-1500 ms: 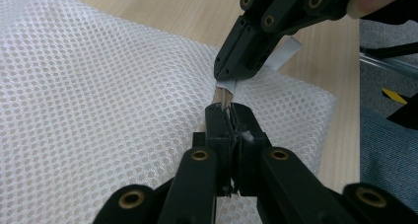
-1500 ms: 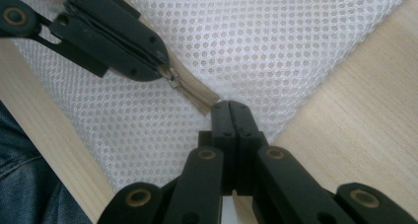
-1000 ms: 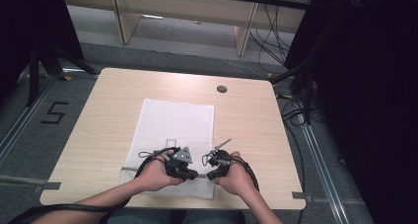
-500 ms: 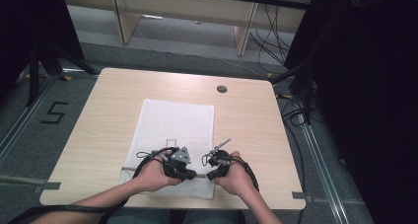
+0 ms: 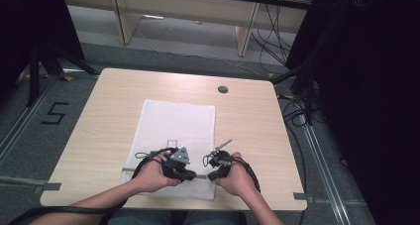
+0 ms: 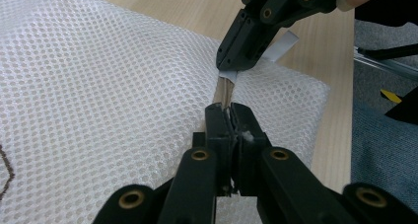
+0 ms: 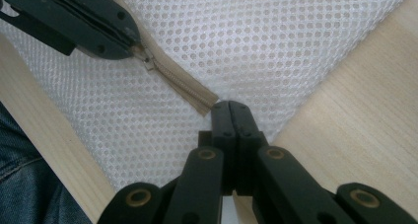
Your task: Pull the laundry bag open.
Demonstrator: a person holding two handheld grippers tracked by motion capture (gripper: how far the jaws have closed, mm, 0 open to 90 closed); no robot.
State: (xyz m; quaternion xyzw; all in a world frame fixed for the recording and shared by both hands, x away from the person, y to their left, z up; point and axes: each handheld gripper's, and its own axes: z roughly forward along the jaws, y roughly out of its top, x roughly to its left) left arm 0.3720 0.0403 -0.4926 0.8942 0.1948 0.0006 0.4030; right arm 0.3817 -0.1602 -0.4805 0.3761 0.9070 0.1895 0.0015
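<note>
My left tongs (image 6: 227, 116) are pressed together on the beige zipper (image 6: 224, 92) of a white mesh bag (image 5: 177, 131). My right tongs (image 7: 231, 108) are pressed together too, pinching the white tab (image 6: 281, 45) at the zipper's end. The bag lies flat on the worktop (image 5: 109, 106), and the zipper is at its near edge. A small outline box (image 5: 172, 142) is on the bag; I can't read it. A "5" (image 5: 53, 114) is marked on the floor to the left.
</note>
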